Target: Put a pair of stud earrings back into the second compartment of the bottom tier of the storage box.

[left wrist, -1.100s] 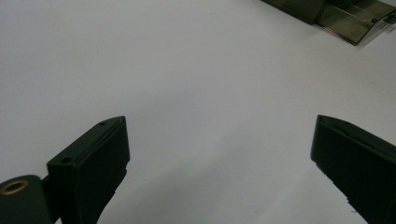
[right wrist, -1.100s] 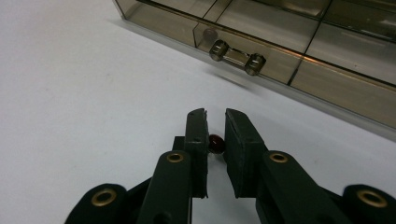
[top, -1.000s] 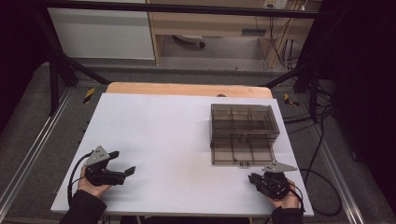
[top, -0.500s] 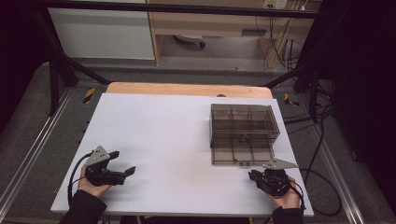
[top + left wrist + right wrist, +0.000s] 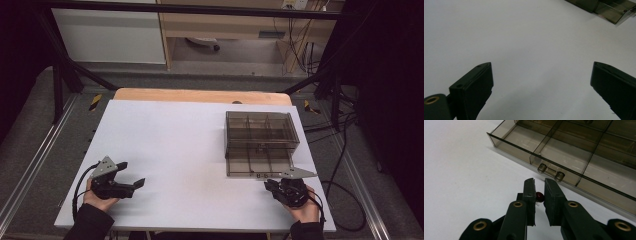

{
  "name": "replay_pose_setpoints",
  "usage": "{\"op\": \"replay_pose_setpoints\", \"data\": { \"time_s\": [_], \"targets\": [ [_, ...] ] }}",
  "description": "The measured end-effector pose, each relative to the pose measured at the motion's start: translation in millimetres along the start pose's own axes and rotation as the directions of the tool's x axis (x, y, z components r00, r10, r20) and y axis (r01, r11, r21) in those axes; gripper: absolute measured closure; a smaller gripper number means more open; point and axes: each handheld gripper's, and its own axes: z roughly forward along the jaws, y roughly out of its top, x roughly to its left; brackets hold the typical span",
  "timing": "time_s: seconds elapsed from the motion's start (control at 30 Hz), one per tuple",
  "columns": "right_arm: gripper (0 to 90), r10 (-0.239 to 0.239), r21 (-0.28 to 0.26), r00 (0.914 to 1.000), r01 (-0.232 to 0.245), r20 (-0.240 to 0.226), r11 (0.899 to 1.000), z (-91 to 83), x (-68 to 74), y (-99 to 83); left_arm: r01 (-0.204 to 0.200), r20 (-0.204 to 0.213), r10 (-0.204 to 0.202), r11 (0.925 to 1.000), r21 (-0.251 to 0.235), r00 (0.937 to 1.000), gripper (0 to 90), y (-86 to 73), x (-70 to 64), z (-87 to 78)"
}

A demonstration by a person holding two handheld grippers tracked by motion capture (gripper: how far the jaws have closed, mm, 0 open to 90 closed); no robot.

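Observation:
A smoky clear compartment box (image 5: pixel 260 131) lies open on the right half of the white table (image 5: pixel 190 140), its lid folded toward the front edge. Just in front of that lid, my right gripper (image 5: pixel 270 184) rests in a hand. In the right gripper view the right gripper (image 5: pixel 539 183) has its jaws nearly together, shut on a small dark red round piece (image 5: pixel 539 196), a short way before the box's front wall (image 5: pixel 524 151) and its latch (image 5: pixel 550 172). My left gripper (image 5: pixel 131 174) lies at the table's front left with jaws wide apart. Nothing sits between them in the left gripper view (image 5: pixel 541 68).
The box's visible compartments (image 5: pixel 567 157) look empty. A corner of the box (image 5: pixel 610 8) shows far off in the left gripper view. A wooden strip (image 5: pixel 200 95) borders the table's far edge. Cables (image 5: pixel 340 165) hang off the right side.

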Motion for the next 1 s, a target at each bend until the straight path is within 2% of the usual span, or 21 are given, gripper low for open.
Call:
{"op": "replay_pose_setpoints", "data": {
  "time_s": [0.6, 1.0],
  "targets": [
    [79.9, -0.015, -0.031, 0.9998, 0.016, 0.008, 0.999, -3.8, -1.7, 14.5, 0.001, 0.001, -0.001, 1.0000, 0.000, 1.0000, 4.6, 0.0, 0.1, 0.1],
    [79.9, -0.001, -0.052, 0.9999, 0.002, 0.017, 0.999, -6.0, -5.1, 26.5, 0.001, 0.000, -0.001, 1.0000, 0.001, 1.0000, 4.6, -0.1, 0.3, 0.2]
  ]
}}
